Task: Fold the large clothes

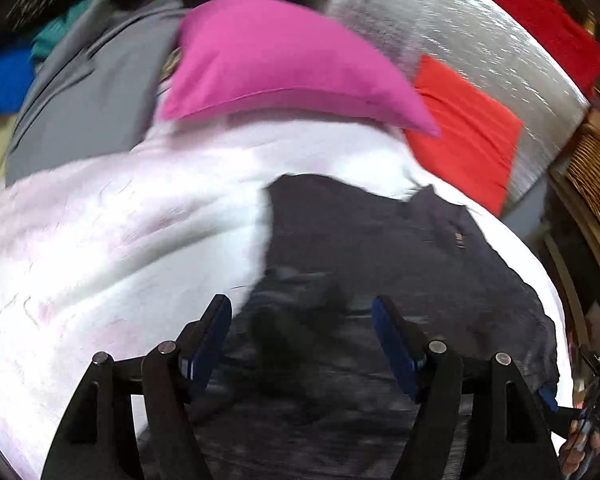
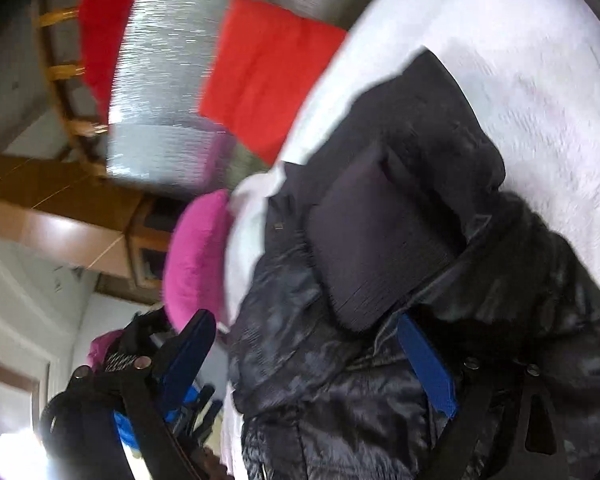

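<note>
A black padded jacket [image 1: 380, 264] lies on a white blanket [image 1: 120, 240]. My left gripper [image 1: 302, 320] is open, its blue-padded fingers [image 1: 212, 340] spread just above the jacket's near part. In the right wrist view the same jacket [image 2: 380, 264] is bunched up, with a flat dark fabric panel on top. My right gripper [image 2: 304, 348] is open; the jacket fills the space between its fingers [image 2: 428, 364]. The camera is tilted and the picture is blurred.
A pink cushion [image 1: 284, 64] and an orange-red folded cloth [image 1: 464, 140] lie beyond the jacket on a silver mat [image 1: 480, 40]. Grey fabric [image 1: 88, 96] is at the left. A wicker basket [image 1: 592, 168] stands at the right. Wooden furniture [image 2: 60, 200] shows in the right view.
</note>
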The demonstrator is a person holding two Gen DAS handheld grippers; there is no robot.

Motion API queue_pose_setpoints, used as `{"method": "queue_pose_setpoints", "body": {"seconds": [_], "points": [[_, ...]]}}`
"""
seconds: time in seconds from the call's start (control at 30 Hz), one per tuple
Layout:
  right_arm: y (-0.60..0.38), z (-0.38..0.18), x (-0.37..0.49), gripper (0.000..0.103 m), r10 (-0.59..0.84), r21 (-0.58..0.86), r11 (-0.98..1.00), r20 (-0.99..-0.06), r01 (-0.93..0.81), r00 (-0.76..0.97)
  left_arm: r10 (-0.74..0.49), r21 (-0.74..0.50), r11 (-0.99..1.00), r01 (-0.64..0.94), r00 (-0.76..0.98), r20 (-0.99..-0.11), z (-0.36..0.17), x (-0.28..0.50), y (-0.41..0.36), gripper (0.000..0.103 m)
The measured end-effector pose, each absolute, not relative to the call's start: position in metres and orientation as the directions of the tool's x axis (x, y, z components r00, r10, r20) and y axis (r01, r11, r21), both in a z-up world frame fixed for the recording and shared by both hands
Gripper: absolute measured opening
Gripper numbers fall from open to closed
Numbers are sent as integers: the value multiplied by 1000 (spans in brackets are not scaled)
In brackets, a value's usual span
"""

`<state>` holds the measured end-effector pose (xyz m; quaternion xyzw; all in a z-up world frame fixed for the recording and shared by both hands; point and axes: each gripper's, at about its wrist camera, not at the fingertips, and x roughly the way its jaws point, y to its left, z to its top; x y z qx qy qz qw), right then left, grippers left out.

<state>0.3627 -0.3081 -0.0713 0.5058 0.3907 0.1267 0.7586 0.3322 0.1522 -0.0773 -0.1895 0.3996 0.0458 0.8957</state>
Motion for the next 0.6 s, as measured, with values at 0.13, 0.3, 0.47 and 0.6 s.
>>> {"method": "queue_pose_setpoints", "body": {"seconds": [0.13, 0.3, 0.47, 0.6], "points": [[-313, -76, 374, 28, 531, 834, 449, -537, 320, 655, -79, -324, 911, -254, 664, -743, -84, 332, 164, 73], [-296, 6, 359, 12, 343, 646, 745, -585, 166, 735, -72, -306, 927, -215, 702, -709, -69, 338, 163, 73], [-285, -33, 360, 16, 260, 506, 830, -722, 234, 641, -57, -238, 952, -193, 650, -757, -91, 355, 147, 73], [-296, -59, 353, 34, 335, 582, 771, -716, 258, 612, -32, -163, 971, -177, 575, -818, -122, 370, 137, 75]]}}
